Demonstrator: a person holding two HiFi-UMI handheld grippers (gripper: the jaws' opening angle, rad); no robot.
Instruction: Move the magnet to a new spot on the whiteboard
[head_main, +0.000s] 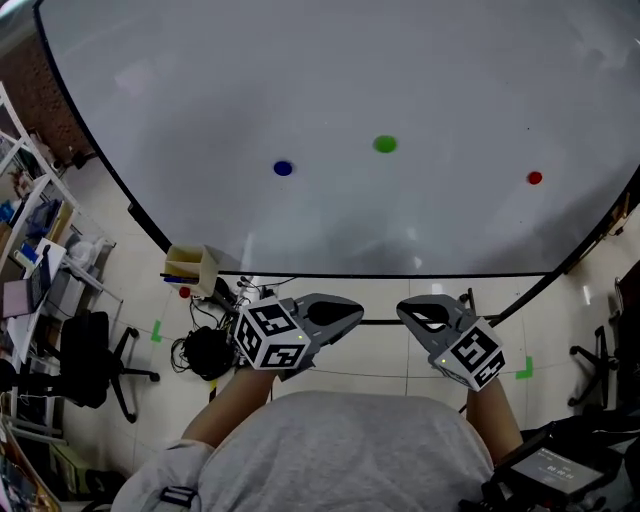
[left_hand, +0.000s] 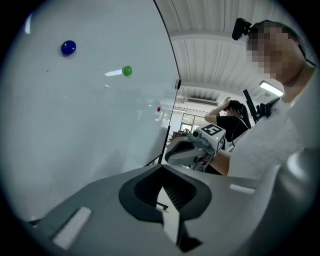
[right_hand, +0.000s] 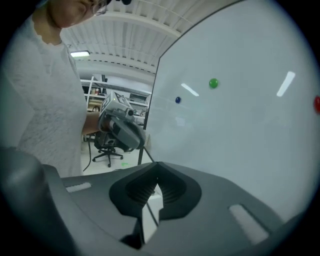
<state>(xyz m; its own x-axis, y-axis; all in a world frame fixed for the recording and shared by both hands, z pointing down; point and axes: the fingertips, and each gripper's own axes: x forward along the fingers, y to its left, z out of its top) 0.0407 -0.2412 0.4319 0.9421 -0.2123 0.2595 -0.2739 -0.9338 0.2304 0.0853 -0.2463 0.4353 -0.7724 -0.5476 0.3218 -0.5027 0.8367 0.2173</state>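
1. Head view. The whiteboard (head_main: 300, 80) stands upright and fills the upper frame. It carries three magnets: blue magnet (head_main: 283, 168) at left, green magnet (head_main: 385, 144) slightly higher at centre, red magnet (head_main: 534, 178) far right. I cannot tell which one the task means. Each reads as a round dot, so no long axis or heading shows. My left tongs (head_main: 355, 311) and right tongs (head_main: 404, 311) sit low, below the board's bottom edge, tips turned toward each other, near but apart. All three magnets are well apart from both tongs. Only this view shows the yellow box (head_main: 190, 265) by the board's lower left corner and the office chair (head_main: 95, 360) on the floor
2. Left gripper view. The left tongs (left_hand: 162, 167) have their jaws pressed together with nothing between them. The board takes up the left side. The blue magnet (left_hand: 68, 47), glossy and rounded, is at upper left, with the green magnet (left_hand: 127, 70) beyond it; both are well clear of my tips. The right tongs (left_hand: 170, 154) show ahead. Only this view shows a second person (left_hand: 232, 117) in the background
3. Right gripper view. The right tongs (right_hand: 157, 165) are closed tight and empty. The board takes up the right side. The green magnet (right_hand: 213, 83) is nearest the middle, the blue magnet (right_hand: 178, 100) is smaller and farther off, and the red magnet (right_hand: 317, 104) is cut by the frame edge. None is near my tips. The left tongs (right_hand: 140, 142) show at left
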